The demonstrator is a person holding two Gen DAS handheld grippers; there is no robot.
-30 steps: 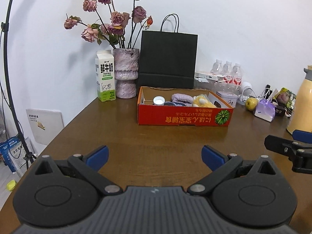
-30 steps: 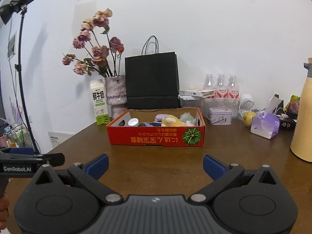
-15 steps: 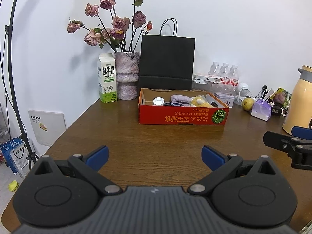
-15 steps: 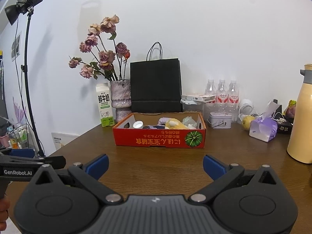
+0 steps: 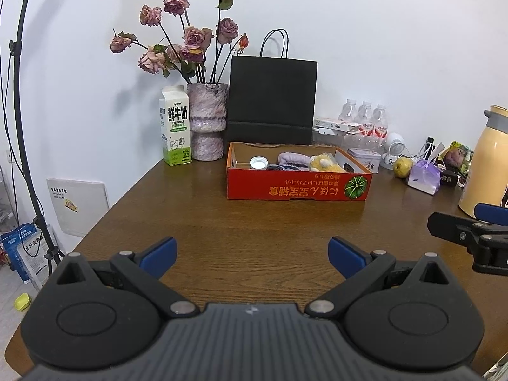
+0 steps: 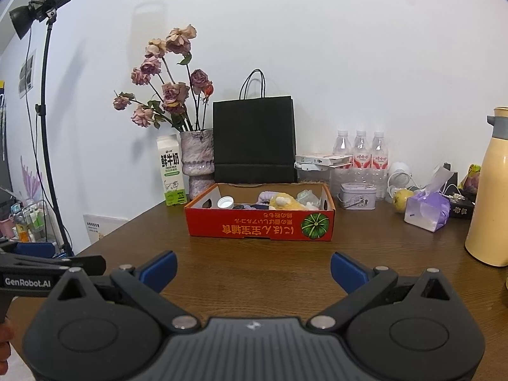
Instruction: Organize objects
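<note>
A red cardboard box sits on the brown table, well ahead of both grippers. Inside it lie a white-capped jar, a purple cloth and a yellow plush toy. My left gripper hangs open above the near table edge with nothing between its blue pads. My right gripper is open too and holds nothing. Each gripper appears at the edge of the other's view.
Behind the box stand a milk carton, a vase of dried roses and a black paper bag. To the right are water bottles, a tin, a pear, a purple tissue pack and a yellow thermos. A light stand rises at left.
Both grippers have drawn back from the box and risen a little, so the box looks smaller and more of the table shows. Their jaws stay open.
</note>
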